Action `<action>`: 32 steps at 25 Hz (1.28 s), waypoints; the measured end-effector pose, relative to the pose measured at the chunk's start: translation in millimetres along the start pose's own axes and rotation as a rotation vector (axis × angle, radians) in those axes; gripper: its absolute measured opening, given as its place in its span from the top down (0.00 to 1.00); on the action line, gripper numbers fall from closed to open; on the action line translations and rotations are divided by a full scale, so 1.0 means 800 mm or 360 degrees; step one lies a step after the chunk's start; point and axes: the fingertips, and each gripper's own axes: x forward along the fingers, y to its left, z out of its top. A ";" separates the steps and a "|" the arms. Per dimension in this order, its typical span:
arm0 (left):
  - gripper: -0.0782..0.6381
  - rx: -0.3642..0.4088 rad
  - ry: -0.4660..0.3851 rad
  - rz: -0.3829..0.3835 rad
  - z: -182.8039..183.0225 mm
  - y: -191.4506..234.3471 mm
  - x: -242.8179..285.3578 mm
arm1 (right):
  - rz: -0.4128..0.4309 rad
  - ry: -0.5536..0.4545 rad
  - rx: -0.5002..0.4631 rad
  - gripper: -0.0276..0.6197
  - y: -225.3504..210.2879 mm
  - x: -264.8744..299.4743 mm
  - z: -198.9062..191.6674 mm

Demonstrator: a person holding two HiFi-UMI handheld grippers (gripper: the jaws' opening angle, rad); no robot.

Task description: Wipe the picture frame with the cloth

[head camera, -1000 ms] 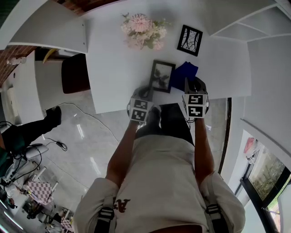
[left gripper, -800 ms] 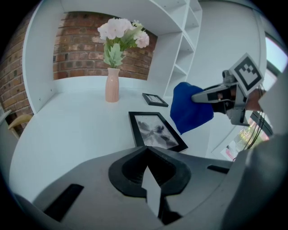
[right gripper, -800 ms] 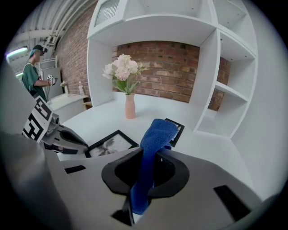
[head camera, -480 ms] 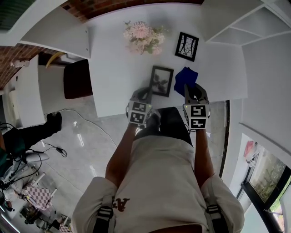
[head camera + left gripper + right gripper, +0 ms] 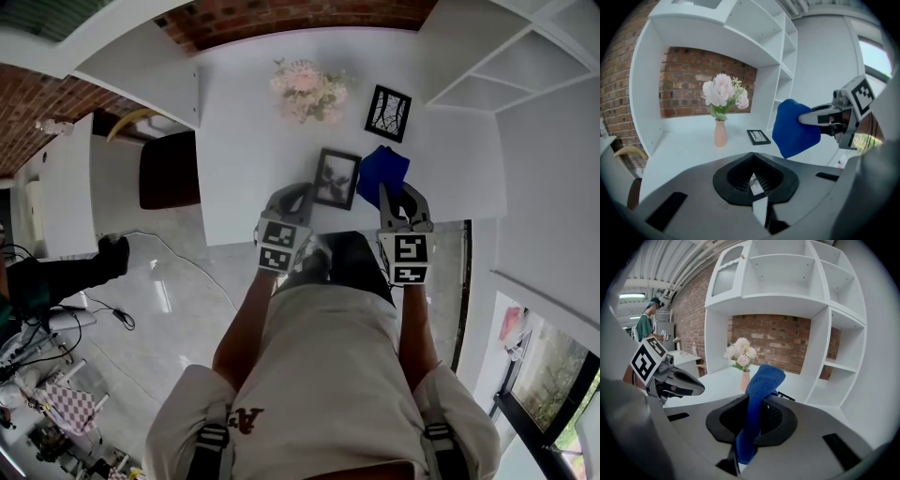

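Note:
In the head view the black picture frame (image 5: 336, 178) with a plant print is held at its lower left edge, with my left gripper (image 5: 305, 197) shut on it. In the left gripper view the frame (image 5: 755, 182) shows edge-on between the jaws. The blue cloth (image 5: 382, 172) sits just right of the frame, and my right gripper (image 5: 398, 199) is shut on it. Seen from the right gripper view, the cloth (image 5: 757, 394) stands up out of the jaws. Cloth (image 5: 794, 129) and frame are close but apart.
A second black frame (image 5: 388, 112) lies on the white desk (image 5: 244, 159) at the back right. A pink vase of flowers (image 5: 309, 89) stands at the back. White shelves (image 5: 506, 66) rise on the right. A person (image 5: 647, 324) stands far off on the left.
Both grippers keep their hold on frame and cloth. The head camera has tipped, so the desk sits a little lower in view; frame and cloth stay side by side.

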 end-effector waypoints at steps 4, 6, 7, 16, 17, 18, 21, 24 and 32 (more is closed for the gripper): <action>0.89 0.0017 -0.0121 0.0007 0.041 -0.004 -0.024 | 0.0016 -0.0084 -0.0025 0.91 0.007 -0.015 0.031; 0.89 0.0021 -0.0169 0.0008 0.061 -0.006 -0.037 | 0.0016 -0.0125 -0.0041 0.91 0.009 -0.023 0.047; 0.89 0.0024 -0.0192 0.0008 0.069 -0.007 -0.044 | 0.0019 -0.0153 -0.0050 0.91 0.011 -0.027 0.056; 0.89 0.0082 -0.0407 -0.0007 0.149 -0.024 -0.090 | 0.0054 -0.0380 -0.0117 0.91 0.025 -0.058 0.130; 0.89 0.0093 -0.0429 -0.0006 0.156 -0.026 -0.094 | 0.0060 -0.0385 -0.0117 0.91 0.027 -0.060 0.134; 0.89 0.0101 -0.0448 -0.0006 0.161 -0.028 -0.098 | 0.0070 -0.0390 -0.0109 0.91 0.028 -0.061 0.138; 0.89 0.0104 -0.0488 -0.0011 0.175 -0.032 -0.109 | 0.0086 -0.0397 -0.0090 0.92 0.031 -0.064 0.143; 0.89 0.0107 -0.0514 -0.0022 0.184 -0.038 -0.118 | 0.0088 -0.0402 -0.0086 0.92 0.031 -0.071 0.146; 0.89 0.0152 -0.0565 -0.0043 0.198 -0.054 -0.139 | 0.0079 -0.0453 -0.0093 0.92 0.038 -0.095 0.166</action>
